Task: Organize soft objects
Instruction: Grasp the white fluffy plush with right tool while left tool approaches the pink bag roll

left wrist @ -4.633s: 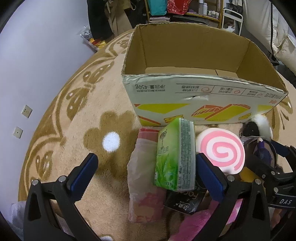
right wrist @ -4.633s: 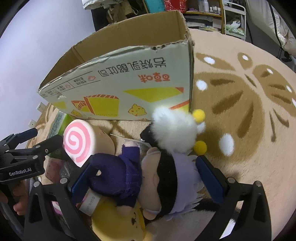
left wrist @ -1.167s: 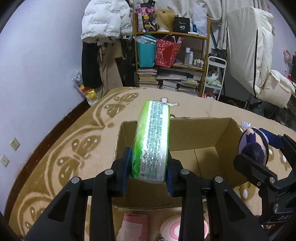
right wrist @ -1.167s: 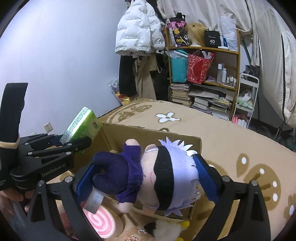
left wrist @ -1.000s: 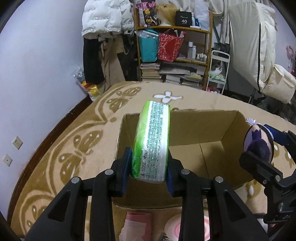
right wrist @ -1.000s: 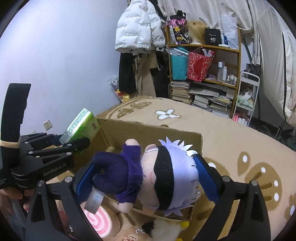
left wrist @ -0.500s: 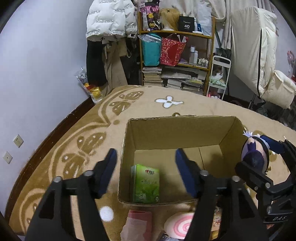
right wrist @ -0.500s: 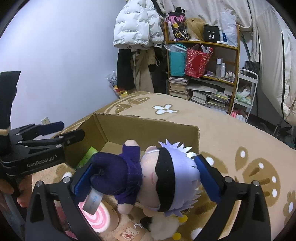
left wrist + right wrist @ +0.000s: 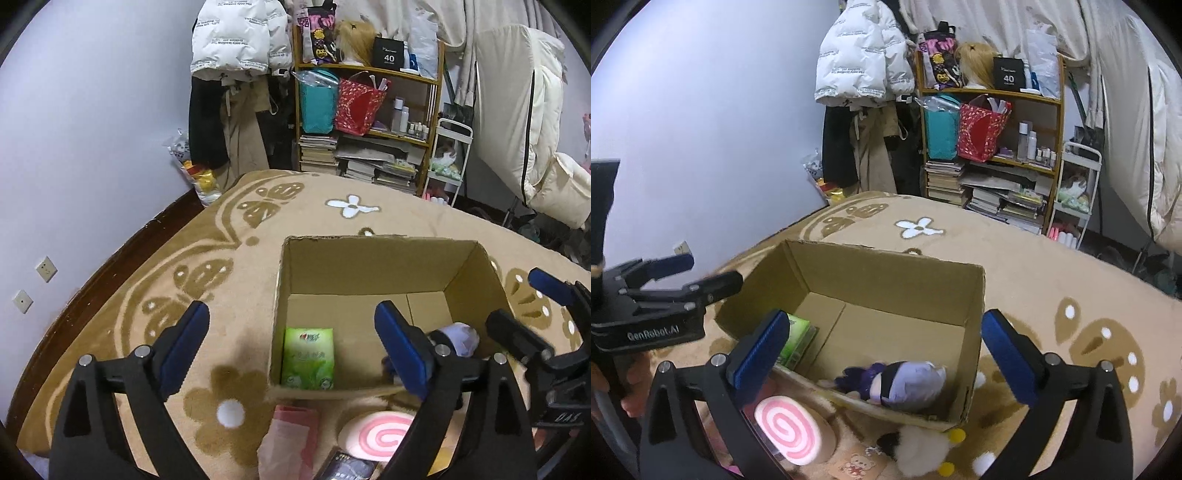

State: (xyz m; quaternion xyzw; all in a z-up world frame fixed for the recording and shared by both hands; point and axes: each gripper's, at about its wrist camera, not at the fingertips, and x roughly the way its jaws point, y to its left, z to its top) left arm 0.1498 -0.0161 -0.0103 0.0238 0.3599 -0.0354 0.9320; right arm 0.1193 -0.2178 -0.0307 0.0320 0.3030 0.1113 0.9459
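While my left gripper (image 9: pixel 291 349) and right gripper (image 9: pixel 881 349) gape empty over the box (image 9: pixel 975 317), dipping carelessly could snag its rim.

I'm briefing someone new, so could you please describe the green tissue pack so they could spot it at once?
Find the open cardboard box on the tan carpet. The green tissue pack lies flat on its floor by the left wall. It is the only green item; the box's other occupant is a purple-clothed plush doll.

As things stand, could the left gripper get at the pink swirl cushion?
Probably yes. The left gripper is open and empty, and the cushion lies outside the box by its near wall, top uncovered, though close below the gripper.
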